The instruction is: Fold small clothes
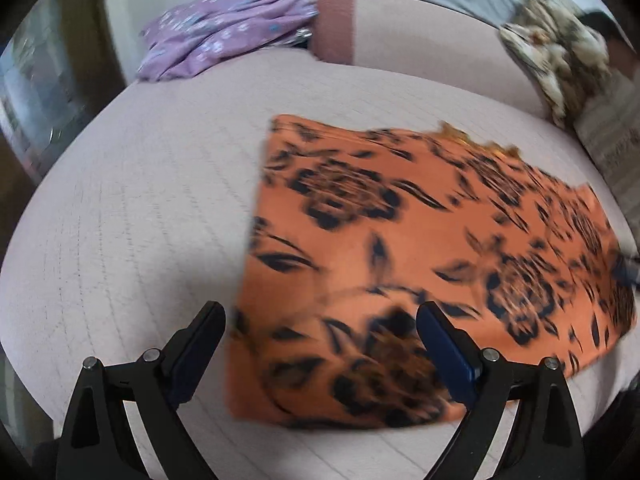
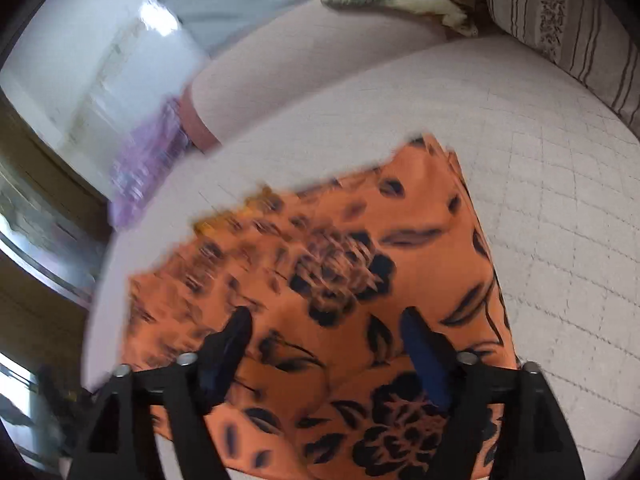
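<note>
Judging the orange garment [image 1: 400, 264] partly folded, lying flat mid-frame on the bed [image 1: 120, 220]; I held left gripper [image 1: 320, 324] and right gripper [image 2: 326, 322] fingers spread, gripping nothing; purple garment [image 1: 224, 28], upper left, awaited.

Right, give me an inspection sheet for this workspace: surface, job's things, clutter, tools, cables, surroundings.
Surface: pale quilted sofa seat, mostly bare around the job's cloth.
Job's things: orange cloth with black flowers lying flat on the seat, roughly rectangular; how many layers cannot be told.
Clutter: purple flowered garment bunched at the far edge; brown and cream patterned cloth near the back; striped cushion at the side.
Tools: left tool open, over the orange cloth's near left edge, nothing between its fingers; right tool open above the cloth, holding nothing.
Cables: nothing seen.
Surroundings: sofa back, pale wall behind; both views blurred.
</note>
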`<state>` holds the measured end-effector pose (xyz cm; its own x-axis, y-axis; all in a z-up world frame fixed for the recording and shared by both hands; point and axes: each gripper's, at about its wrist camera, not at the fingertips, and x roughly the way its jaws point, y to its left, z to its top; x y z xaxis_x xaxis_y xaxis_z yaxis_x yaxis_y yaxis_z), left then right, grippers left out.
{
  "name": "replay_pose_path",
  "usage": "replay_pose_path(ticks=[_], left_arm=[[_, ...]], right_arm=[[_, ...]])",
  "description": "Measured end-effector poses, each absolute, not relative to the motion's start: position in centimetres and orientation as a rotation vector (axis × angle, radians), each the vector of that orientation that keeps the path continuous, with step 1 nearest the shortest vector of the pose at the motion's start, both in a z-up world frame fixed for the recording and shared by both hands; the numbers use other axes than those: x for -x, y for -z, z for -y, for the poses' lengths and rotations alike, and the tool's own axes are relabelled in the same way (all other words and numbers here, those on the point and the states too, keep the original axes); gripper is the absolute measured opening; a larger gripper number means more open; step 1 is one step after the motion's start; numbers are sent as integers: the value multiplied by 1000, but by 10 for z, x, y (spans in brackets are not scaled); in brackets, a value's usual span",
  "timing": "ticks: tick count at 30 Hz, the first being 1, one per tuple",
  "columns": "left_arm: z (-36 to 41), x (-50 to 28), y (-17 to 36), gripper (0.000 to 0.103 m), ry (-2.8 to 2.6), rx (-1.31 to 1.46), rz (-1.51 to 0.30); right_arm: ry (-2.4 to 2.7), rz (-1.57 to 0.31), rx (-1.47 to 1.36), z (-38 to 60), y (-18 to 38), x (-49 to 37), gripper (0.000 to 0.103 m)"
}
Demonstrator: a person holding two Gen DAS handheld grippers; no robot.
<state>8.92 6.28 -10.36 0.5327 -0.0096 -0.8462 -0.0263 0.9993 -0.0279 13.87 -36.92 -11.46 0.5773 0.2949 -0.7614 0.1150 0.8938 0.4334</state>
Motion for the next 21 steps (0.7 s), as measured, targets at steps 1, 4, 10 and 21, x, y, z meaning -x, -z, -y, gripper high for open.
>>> replay_pose_path(ticks=[1, 4, 10, 21], left_arm=[[-73, -97, 103, 96, -32, 66, -1013], [-95, -130, 102, 96, -78, 112, -1013], [-98, -210, 125, 68, -30, 78, -1135], [-93, -168, 63, 73, -101, 45, -937]], right_arm=[[-105, -1003, -479, 371, 130, -141, 81], [-114, -966, -460, 372, 124, -136, 81], [-131, -971, -456, 369, 129, -139, 81], [-94, -882, -771, 408, 115, -70, 81]])
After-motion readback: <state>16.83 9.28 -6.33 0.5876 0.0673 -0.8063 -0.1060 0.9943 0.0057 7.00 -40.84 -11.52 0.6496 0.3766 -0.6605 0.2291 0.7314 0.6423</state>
